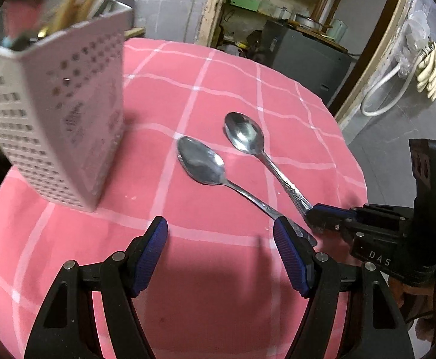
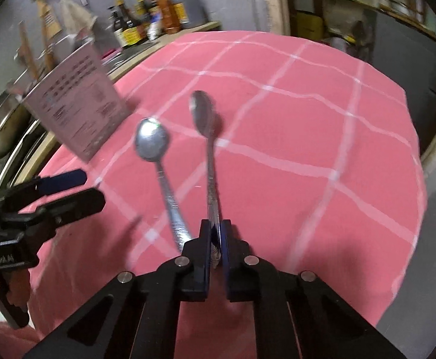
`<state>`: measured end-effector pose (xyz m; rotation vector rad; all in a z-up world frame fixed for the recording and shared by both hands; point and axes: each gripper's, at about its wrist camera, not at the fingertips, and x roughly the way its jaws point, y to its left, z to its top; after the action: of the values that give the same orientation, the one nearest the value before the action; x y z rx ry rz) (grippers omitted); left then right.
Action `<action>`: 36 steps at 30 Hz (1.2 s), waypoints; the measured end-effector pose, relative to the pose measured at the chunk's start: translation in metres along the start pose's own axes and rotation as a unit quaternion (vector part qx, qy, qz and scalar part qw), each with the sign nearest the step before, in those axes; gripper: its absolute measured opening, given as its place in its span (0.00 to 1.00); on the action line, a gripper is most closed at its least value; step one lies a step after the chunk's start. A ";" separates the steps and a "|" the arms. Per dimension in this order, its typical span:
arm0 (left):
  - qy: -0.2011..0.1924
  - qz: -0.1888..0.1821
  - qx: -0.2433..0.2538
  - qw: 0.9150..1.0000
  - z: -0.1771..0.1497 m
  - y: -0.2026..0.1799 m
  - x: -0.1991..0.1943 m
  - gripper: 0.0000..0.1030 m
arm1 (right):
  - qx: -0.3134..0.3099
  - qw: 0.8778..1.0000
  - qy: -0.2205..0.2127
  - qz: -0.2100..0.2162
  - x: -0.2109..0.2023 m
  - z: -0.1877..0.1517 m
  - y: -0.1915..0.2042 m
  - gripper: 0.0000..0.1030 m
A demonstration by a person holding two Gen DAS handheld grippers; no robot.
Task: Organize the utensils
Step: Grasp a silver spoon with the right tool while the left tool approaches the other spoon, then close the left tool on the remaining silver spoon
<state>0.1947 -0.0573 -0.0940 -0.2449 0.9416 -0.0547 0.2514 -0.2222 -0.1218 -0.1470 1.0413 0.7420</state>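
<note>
Right gripper [image 2: 216,239]: its two blue-padded jaws are pressing together on the handle end of the patterned spoon [image 2: 201,113], near the bottom of the right wrist view.
Left gripper [image 1: 220,257]: its jaws are standing wide apart over the cloth, holding nothing.
Patterned spoon: it is showing edge-on in the right wrist view, bowl pointing far, with its shadow falling on the cloth just beside it. Whether the bowl is lifting clear of the cloth I cannot tell.
Plain spoon [image 1: 201,163]: it is lying flat on the pink checked cloth [image 1: 232,74], just left of the patterned spoon, bowl far and handle near. Its handle end is sitting right against the left gripper's right finger [image 1: 291,257], outside the open jaws.
Utensil holder [image 1: 56,113]: a pale perforated box is standing at the far left of the table, already holding chopsticks and other utensils.
Step in hand, as I judge it: securing the first spoon before carrying it to the holder.
Doing it well: I would be keeping the grip firm, since a thin metal handle pinched at its end can swing. Lifting straight up would help, avoiding a knock against the neighbouring spoon.
Risk: the two handles are lying close together, so the left gripper may be nudging the plain spoon.
</note>
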 end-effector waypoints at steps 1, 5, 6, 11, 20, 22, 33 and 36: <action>0.005 -0.004 0.001 1.000 0.001 -0.001 0.003 0.65 | 0.005 1.000 0.000 0.002 -0.001 -0.001 -0.003 0.07; 0.018 -0.012 -0.018 1.000 0.010 -0.005 0.019 0.65 | 0.015 1.000 -0.001 -0.007 -0.006 -0.005 -0.006 0.07; 0.020 -0.013 -0.026 0.999 0.013 -0.004 0.022 0.65 | 0.021 1.000 -0.002 -0.007 -0.008 -0.007 -0.006 0.07; 0.020 -0.004 -0.087 0.996 0.030 0.009 0.035 0.61 | 0.045 0.999 -0.005 -0.003 -0.014 -0.013 -0.010 0.06; 0.013 0.010 -0.135 0.991 0.046 0.025 0.038 0.40 | 0.073 0.997 -0.010 0.034 -0.013 0.001 -0.026 0.20; 0.013 0.017 -0.135 0.991 0.049 0.026 0.040 0.35 | 0.069 0.997 -0.013 0.041 -0.009 0.012 -0.029 0.26; 0.018 0.035 -0.143 0.989 0.054 0.029 0.044 0.16 | 0.032 0.997 -0.005 0.070 0.040 0.086 -0.044 0.26; 0.020 0.032 -0.146 0.989 0.054 0.030 0.045 0.08 | 0.023 0.996 0.005 0.083 0.049 0.099 -0.045 0.26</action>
<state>0.2632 -0.0251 -0.1059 -0.4854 0.9966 0.1386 0.3654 -0.1883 -0.1209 -0.0247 1.0879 0.8676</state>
